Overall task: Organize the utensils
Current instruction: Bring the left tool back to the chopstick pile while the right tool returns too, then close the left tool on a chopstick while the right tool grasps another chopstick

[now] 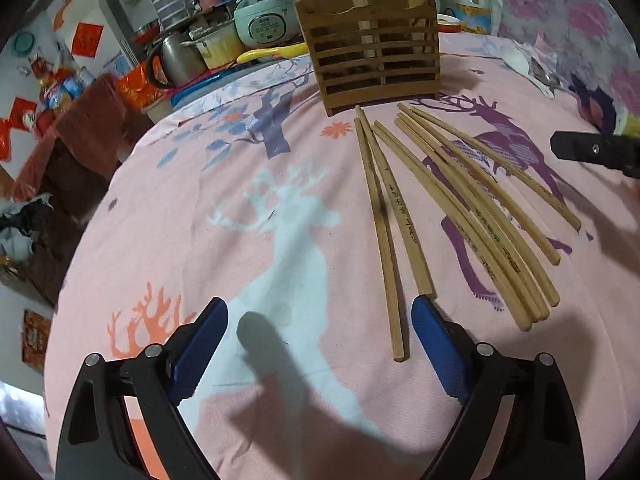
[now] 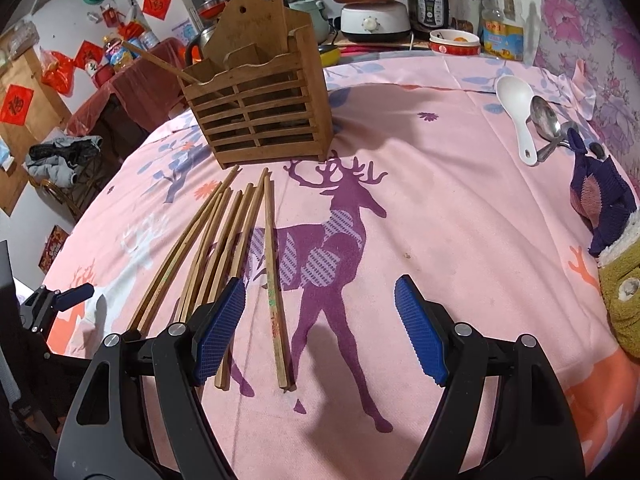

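Both blue-padded grippers, left gripper (image 1: 320,344) and right gripper (image 2: 320,324), are hovering wide open over the pink deer-print tablecloth (image 2: 440,240), gripping nothing. Loose wooden chopsticks (image 2: 224,248) are lying fanned at centre-left, just before the slatted wooden utensil holder (image 2: 260,112) standing upper centre. A white plastic spoon (image 2: 518,112) and metal spoons (image 2: 546,120) are lying upper right.

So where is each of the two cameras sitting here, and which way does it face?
Left wrist: on the left gripper, low over the pink tablecloth, facing the wooden holder; its own open blue fingers show, chopsticks ahead-right, right gripper at the right edge.
Right wrist: on the right gripper, facing the same holder; own open fingers show, spoons far right, left gripper at the left edge.
Shared: holder, chopsticks, tablecloth.
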A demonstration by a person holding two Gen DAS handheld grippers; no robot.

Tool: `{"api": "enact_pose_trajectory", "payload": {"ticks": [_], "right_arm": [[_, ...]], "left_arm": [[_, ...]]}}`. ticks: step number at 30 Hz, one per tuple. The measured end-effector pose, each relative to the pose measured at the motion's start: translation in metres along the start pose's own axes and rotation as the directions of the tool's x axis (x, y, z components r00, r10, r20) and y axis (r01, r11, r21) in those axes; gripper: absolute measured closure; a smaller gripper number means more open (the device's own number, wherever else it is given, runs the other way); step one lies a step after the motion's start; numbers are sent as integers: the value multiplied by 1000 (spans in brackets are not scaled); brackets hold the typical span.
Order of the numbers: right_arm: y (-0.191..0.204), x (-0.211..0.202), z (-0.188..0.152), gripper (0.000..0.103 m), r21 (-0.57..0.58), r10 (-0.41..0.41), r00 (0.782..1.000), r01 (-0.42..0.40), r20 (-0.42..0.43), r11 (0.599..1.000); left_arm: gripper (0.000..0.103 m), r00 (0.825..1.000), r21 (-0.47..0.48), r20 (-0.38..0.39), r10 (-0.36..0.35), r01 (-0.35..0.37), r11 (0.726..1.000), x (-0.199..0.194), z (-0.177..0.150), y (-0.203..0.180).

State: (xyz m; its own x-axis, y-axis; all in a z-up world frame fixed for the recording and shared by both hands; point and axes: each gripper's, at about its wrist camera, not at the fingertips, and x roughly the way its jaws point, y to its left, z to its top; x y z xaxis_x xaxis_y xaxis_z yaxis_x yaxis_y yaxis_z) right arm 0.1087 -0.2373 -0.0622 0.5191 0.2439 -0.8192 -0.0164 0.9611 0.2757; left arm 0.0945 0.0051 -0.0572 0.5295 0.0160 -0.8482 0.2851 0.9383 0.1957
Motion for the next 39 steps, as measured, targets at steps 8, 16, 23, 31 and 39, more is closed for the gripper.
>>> {"api": "enact_pose_trajectory", "payload": {"ticks": [8,16,23,31,39], "right_arm": [[4,-2,-2,39,-17,26,1000,-26,2,1000],[29,-7,-28,61,-158,43,999,-46,-22,986],[36,7,-43,85,-225,-22,997,5,-71,974],[37,4,-43,97,-222,5,998,-18,-62,975],[32,-25,-29,97,-181,59,996,-46,71,982]], "left_arm": [[71,1000,-166,-26,-13,8,986,7,2,37],[70,999,-80,-6,32,-33,996,5,3,17],[69,999,-166,-20,-32,28,986,8,4,33],[97,986,-163,24,-167,168,972,-1,6,29],[97,982,-199,121,-145,167,966,-27,17,35]]}}
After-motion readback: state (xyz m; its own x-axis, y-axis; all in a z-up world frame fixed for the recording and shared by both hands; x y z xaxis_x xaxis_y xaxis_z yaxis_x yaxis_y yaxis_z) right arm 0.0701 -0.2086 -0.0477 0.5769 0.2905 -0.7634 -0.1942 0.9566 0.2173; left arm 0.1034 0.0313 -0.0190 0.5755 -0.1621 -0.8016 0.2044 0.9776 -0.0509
